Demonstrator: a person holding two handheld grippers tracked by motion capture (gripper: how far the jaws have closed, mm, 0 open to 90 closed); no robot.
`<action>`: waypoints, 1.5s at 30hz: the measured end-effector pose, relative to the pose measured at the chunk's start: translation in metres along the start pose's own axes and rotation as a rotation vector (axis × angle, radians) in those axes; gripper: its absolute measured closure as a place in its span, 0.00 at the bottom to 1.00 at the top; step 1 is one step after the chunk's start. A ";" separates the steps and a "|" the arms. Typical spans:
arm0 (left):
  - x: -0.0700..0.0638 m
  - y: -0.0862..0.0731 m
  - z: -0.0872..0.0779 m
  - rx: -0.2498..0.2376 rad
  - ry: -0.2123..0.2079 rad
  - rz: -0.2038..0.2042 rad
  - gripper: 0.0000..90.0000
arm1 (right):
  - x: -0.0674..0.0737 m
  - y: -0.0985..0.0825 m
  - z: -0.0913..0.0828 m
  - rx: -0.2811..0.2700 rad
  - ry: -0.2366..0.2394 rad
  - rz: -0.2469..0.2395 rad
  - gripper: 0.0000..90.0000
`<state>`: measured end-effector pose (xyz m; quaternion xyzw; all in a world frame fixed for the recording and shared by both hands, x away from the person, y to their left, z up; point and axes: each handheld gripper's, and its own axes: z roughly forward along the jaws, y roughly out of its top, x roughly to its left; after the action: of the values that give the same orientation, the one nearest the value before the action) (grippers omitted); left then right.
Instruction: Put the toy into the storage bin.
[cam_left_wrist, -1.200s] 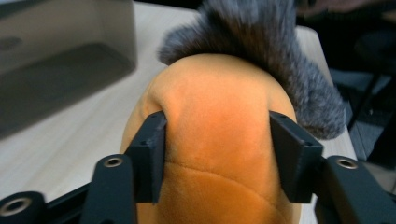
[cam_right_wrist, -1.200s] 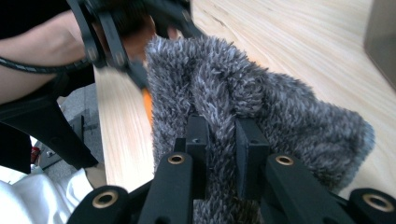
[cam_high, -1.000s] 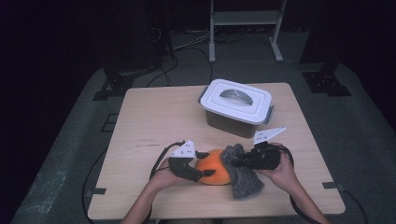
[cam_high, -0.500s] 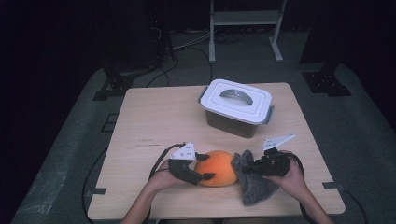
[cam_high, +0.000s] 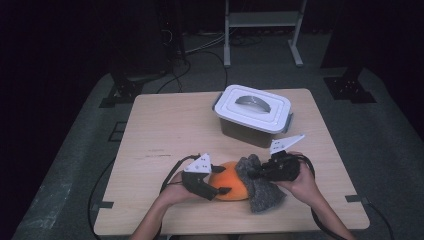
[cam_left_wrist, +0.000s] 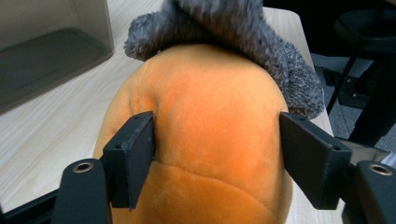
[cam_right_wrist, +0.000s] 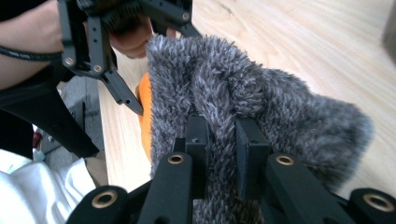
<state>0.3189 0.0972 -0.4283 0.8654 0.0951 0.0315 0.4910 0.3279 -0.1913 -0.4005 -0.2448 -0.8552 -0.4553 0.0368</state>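
Note:
An orange plush toy lies near the table's front edge, with a grey fuzzy cloth draped against its right side. My left gripper is on the toy's left, and its two pads press into the toy's sides. From the right, my right gripper is shut on a fold of the cloth, which bunches between its pads. In the right gripper view, a finger of the left gripper reaches the orange edge.
A dark translucent box with a white handled lid stands behind the toy at the table's middle right; its wall is near in the left gripper view. Bare wood lies to the left. Cables and stand legs are on the floor beyond.
My right gripper, holding the grey cloth, dipped toward the front edge and came back left toward the toy. The cloth shifted with it. The left gripper stayed on the toy.

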 end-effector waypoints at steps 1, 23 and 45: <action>0.001 0.001 -0.002 -0.006 -0.004 -0.011 0.28 | 0.000 0.000 0.001 0.004 0.005 0.005 0.86; 0.002 0.001 0.004 0.016 -0.007 -0.040 0.22 | -0.005 -0.037 -0.005 0.023 0.027 0.051 0.85; 0.000 0.000 0.004 0.014 -0.008 -0.021 0.23 | -0.008 -0.040 -0.019 0.018 0.000 0.077 0.85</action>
<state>0.3197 0.0942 -0.4306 0.8679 0.1025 0.0222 0.4855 0.3141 -0.2278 -0.4222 -0.2771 -0.8494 -0.4456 0.0562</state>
